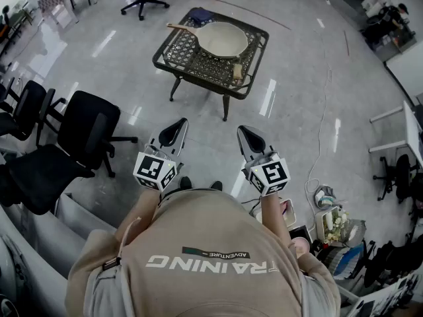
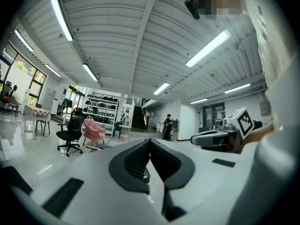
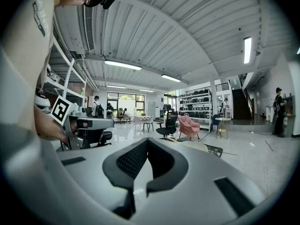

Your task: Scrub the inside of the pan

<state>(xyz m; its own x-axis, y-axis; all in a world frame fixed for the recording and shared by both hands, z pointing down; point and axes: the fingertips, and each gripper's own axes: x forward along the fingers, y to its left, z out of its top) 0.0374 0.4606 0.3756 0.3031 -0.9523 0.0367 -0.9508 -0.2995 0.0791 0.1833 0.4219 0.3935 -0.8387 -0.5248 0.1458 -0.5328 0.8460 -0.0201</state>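
Pre-approach, no scrubbing yet: left gripper [image 1: 176, 129] and right gripper [image 1: 246, 136] both have jaws together on nothing, pan [image 1: 223, 39] sits well ahead on the lattice table [image 1: 192, 61], so next likely means walking up and opening 1 gripper for what looks like a brush [image 1: 236, 71] beside it.

- Head view: above the person's shoulders, steeply down; desk [image 1: 198, 63] well ahead.
- Left gripper view: low, level across the hall, right hand-held gripper [image 2: 193, 139] alongside.
- Both gripper views share the pink chair [image 2: 93, 130].
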